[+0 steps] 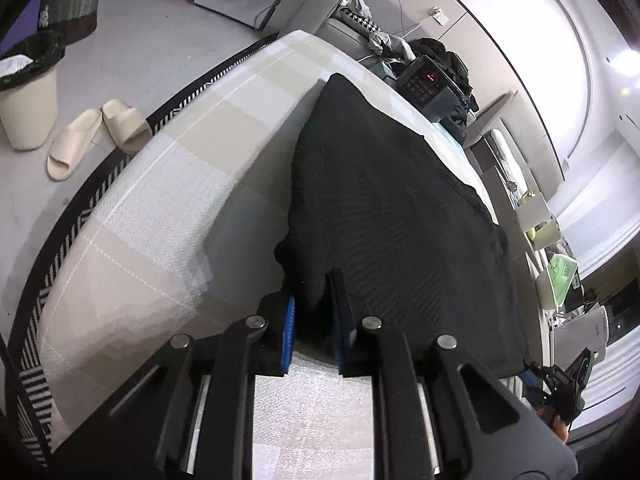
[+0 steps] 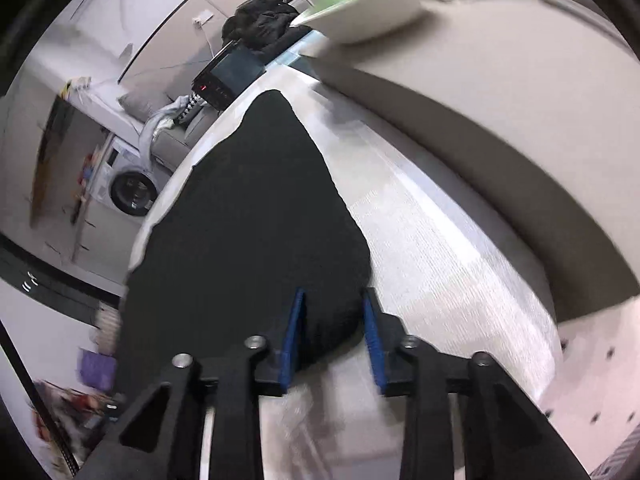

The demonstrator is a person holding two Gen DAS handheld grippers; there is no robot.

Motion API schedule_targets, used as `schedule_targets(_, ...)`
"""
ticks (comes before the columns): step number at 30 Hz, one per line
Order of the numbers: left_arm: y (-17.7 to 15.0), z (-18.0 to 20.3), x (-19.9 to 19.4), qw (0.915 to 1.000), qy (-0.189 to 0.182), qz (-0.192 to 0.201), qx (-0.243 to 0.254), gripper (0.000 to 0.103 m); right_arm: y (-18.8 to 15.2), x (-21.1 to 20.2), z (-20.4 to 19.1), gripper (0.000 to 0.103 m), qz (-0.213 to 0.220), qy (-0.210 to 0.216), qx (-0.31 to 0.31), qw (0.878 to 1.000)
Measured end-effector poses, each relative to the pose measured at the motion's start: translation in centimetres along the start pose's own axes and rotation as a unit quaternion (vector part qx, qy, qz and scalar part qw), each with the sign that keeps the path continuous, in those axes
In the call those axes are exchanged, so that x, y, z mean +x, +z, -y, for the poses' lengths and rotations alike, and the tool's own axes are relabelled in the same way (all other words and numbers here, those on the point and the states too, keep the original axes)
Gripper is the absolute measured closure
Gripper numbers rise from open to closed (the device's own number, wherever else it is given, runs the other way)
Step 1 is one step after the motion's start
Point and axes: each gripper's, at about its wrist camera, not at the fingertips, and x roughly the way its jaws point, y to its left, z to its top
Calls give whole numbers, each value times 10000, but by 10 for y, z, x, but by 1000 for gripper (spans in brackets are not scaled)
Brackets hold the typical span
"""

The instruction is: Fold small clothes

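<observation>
A black knit garment (image 1: 380, 200) lies spread flat on a table under a beige and white checked cloth (image 1: 160, 200). My left gripper (image 1: 314, 292) is shut on the garment's near left corner, with the dark fabric pinched between its blue pads. In the right wrist view the same garment (image 2: 248, 208) stretches away over the checked cloth (image 2: 440, 240). My right gripper (image 2: 333, 294) holds the near right corner, a bunched fold filling the gap between its blue pads. Both grippers point down at the table's near edge.
Beyond the table's far left edge, a pair of cream slippers (image 1: 92, 132), a lined bin (image 1: 24, 96) and a woven basket (image 1: 72, 0) stand on the floor. A black device with a red display (image 1: 428, 80) sits past the garment. A beige cushioned surface (image 2: 500, 100) borders the right side.
</observation>
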Motion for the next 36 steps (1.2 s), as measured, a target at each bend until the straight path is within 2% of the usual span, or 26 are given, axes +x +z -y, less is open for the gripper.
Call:
schedule_targets(1, 0, -1, 0, 10000, -19, -5, -21, 91, 1, -1, -1, 61, -82, 26, -28, 10000)
schedule_targets(3, 0, -1, 1, 10000, -20, -3, -30, 91, -1, -2, -3, 60, -235, 95, -129, 9996)
schedule_targets(5, 0, -3, 2, 10000, -10, -13, -53, 91, -4, 2, 2, 60, -277, 341, 8, 9990)
schedule_targets(7, 0, -4, 4, 9999, -17, -32, -99, 91, -3, 7, 4, 61, -63, 513, 200, 9985)
schedule_targets(8, 0, -6, 6, 9999, -31, -36, -159, 91, -3, 9, 4, 65, 58, 515, 242, 9984)
schedule_targets(10, 0, -11, 6, 9996, -89, -31, -264, 91, -2, 14, 3, 85, 282, 429, 382, 9979)
schedule_targets(13, -2, -11, 5, 9998, -98, 13, -198, 91, -5, 0, -12, 90, 761, 284, 83, 9967)
schedule_targets(15, -3, -9, 6, 9999, -73, 5, -155, 91, -9, -10, -24, 90, 928, -5, -302, 9952)
schedule_targets(17, -3, -12, 8, 9997, -88, -25, -207, 91, -6, -1, -27, 88, 712, -379, -473, 9956)
schedule_targets(18, -3, -12, 9, 9997, -105, -40, -229, 91, -5, 6, -25, 84, 546, -583, -538, 9953)
schedule_targets(21, 0, -15, 12, 9993, -145, -101, -333, 90, -8, -3, -22, 77, 741, -579, -491, 9944)
schedule_targets(26, 1, -16, 18, 9986, -144, -6, -512, 90, -8, -35, -35, 75, 1365, -703, -802, 9849)
schedule_targets(28, 0, -14, 18, 9984, -146, 108, -534, 95, -9, -37, -44, 64, 1298, -462, -948, 9859)
schedule_targets(29, 0, -12, 16, 9986, -139, 158, -481, 96, -12, -33, -51, 62, 1143, -269, -1094, 9870)
schedule_targets(32, 0, 0, 9, 9991, -135, 315, -256, 97, -29, -11, -87, 61, 773, 25, -1584, 9843)
schedule_targets(36, 3, 11, -3, 9985, -248, 481, -80, 97, -63, 39, -152, 60, 211, 391, -2489, 9675)
